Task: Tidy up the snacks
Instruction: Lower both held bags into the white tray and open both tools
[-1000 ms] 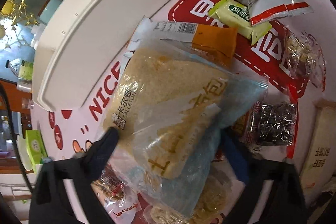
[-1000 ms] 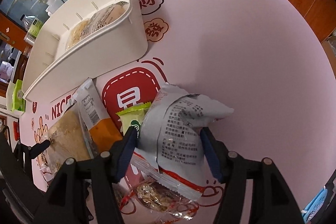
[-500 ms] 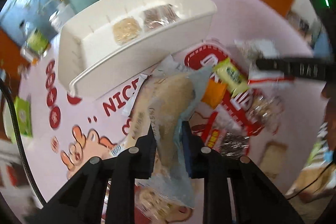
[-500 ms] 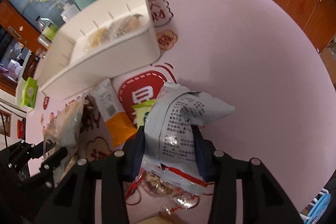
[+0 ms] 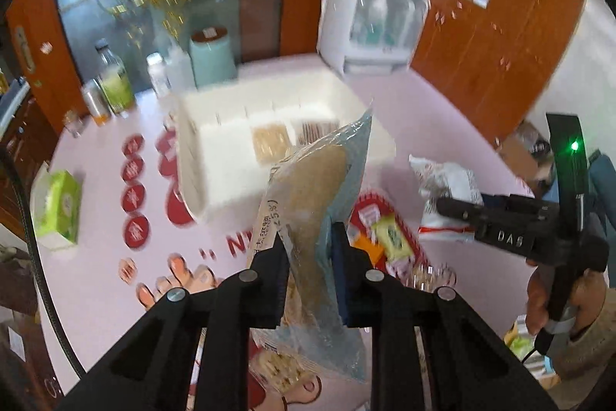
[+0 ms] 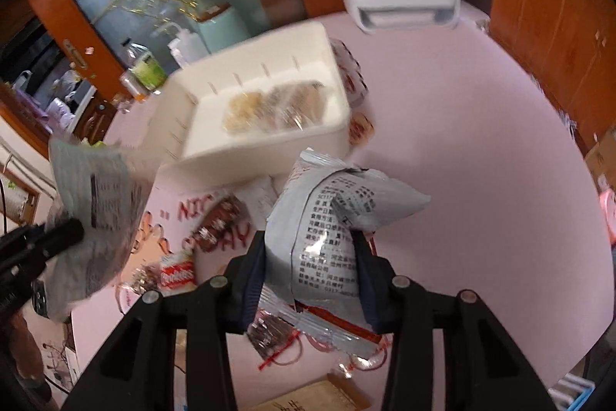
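My left gripper (image 5: 308, 257) is shut on a clear bread bag (image 5: 315, 195) with a tan loaf, held upright above the pink table, in front of the white bin (image 5: 215, 164). My right gripper (image 6: 310, 266) is shut on a grey-white snack bag (image 6: 331, 218) with a red stripe, lifted above the table. The white bin (image 6: 184, 137) holds two snack packs (image 6: 273, 106). The right gripper with its snack bag (image 5: 450, 187) shows at the right of the left wrist view. The left gripper's bread bag (image 6: 96, 207) shows at the left of the right wrist view.
Loose snacks (image 5: 389, 234) lie on the red-printed table mat below the grippers. More packets (image 6: 177, 268) lie near the front. A green tissue box (image 5: 57, 207) sits at the left. Bottles (image 5: 111, 87) and a white appliance (image 5: 369, 26) stand at the table's far edge.
Both grippers closed on their bags and lifted them off the table. The views tilted up, so the bin's inside and the far room now show.
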